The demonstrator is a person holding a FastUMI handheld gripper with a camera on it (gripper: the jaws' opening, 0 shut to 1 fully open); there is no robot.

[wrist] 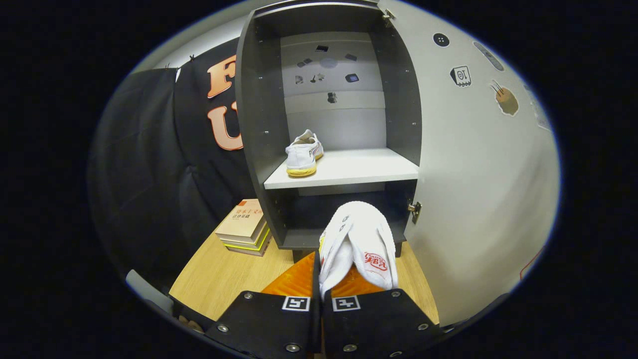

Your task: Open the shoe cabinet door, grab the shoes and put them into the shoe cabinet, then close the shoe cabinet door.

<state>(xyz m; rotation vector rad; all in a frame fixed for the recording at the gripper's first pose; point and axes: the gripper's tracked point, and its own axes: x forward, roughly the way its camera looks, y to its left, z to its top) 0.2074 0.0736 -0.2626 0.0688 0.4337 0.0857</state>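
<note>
Clamped nearly shut, the tool (326, 286) pinches a white shoe (360, 244) by its collar, toe hanging ahead before the open cabinet (259, 139). That thin grip could let it swing or slip against the shelf (359, 172) edge, or knock its mate (304, 153) already resting there.

Black cloth wall (149, 164), wooden floor (224, 274), stacked books (244, 227).

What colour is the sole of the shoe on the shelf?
Yellow; the shoe on the shelf itself is white, seen in the gripper view.
</note>
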